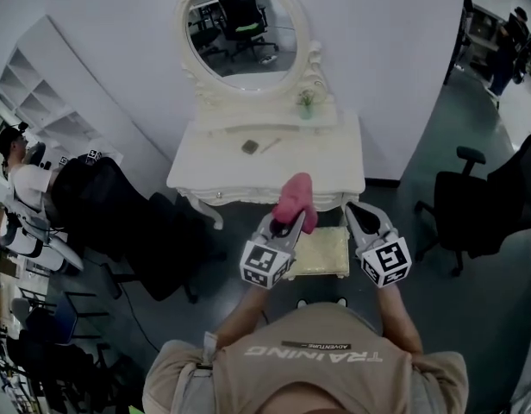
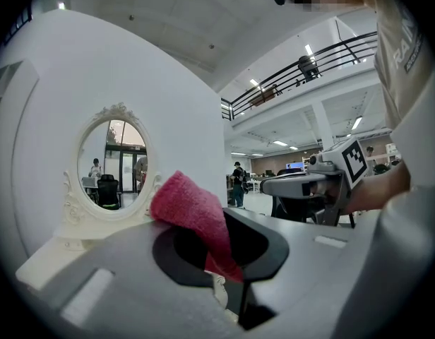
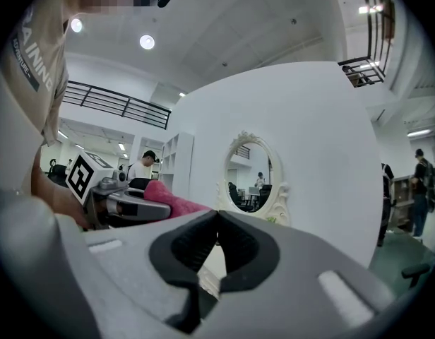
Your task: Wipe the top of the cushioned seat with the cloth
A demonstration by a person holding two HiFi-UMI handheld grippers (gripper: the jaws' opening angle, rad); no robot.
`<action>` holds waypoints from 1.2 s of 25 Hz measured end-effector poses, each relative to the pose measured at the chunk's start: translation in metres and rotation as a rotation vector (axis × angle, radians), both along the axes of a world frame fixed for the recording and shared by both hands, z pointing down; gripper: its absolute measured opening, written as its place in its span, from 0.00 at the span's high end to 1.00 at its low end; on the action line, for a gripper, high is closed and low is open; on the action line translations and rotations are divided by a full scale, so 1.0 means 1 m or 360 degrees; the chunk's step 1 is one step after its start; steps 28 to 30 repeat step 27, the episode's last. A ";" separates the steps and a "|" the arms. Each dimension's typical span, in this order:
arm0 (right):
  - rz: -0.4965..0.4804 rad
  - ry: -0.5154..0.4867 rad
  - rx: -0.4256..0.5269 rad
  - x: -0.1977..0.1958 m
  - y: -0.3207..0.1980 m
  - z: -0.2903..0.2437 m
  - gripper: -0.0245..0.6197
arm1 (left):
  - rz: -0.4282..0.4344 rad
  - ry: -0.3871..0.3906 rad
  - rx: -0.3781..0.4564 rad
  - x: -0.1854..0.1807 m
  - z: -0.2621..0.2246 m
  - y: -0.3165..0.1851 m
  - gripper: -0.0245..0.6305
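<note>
A pink cloth (image 1: 296,202) sticks up from my left gripper (image 1: 287,225), whose jaws are shut on it; the left gripper view shows the cloth (image 2: 193,214) pinched between the dark pads. The gripper hangs above the left part of a pale cushioned seat (image 1: 321,253) that stands in front of the white dressing table (image 1: 334,166). My right gripper (image 1: 353,211) is held over the seat's right edge, jaws shut with nothing between them (image 3: 216,221). In the right gripper view the cloth (image 3: 168,198) shows at left in the other gripper.
An oval mirror (image 1: 244,28) tops the dressing table, with a small plant (image 1: 306,102) and small items (image 1: 251,147) on it. Black office chairs stand at left (image 1: 128,222) and right (image 1: 472,205). A person (image 1: 20,175) sits at far left.
</note>
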State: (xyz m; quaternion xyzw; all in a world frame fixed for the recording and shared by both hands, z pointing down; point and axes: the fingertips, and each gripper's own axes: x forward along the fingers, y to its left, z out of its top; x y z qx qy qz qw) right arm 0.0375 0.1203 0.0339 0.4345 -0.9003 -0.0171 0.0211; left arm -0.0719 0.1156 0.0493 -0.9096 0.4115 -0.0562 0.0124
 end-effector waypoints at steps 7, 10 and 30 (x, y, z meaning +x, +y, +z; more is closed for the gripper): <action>0.0020 -0.0020 0.0003 0.011 0.006 -0.001 0.96 | 0.0019 0.0015 0.0019 0.010 -0.009 0.004 0.90; 0.0020 -0.0025 0.0008 0.014 0.007 -0.001 0.96 | -0.0002 0.0023 0.0026 0.010 -0.011 0.003 0.90; -0.0002 -0.0011 0.0042 0.014 -0.006 -0.003 0.96 | -0.0050 0.0075 0.0069 0.006 -0.016 -0.005 0.90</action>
